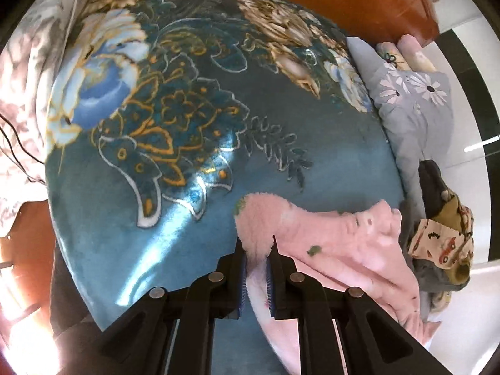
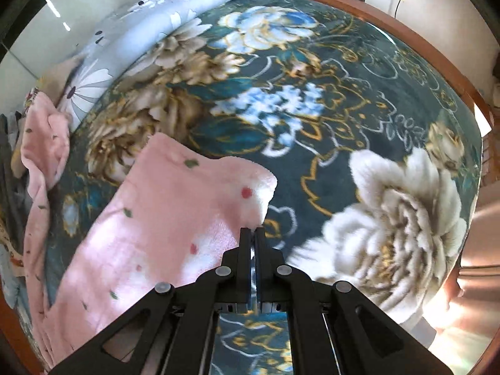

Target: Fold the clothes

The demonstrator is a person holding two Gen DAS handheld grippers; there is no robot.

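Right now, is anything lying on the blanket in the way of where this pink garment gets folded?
Nothing visible. Both grippers grip the pink garment, the left gripper and the right gripper, and the floral blanket ahead lies bare.

The left gripper (image 1: 258, 245) is matte black plastic: two tapering fingers (image 1: 276, 262) lined with ribbed blue pads, driven by angular linkage arms with triangular cut-outs. Four round silver pivot pins sit across the joints. The right gripper (image 2: 253, 232) has the same black build, blue pads and grey pins.
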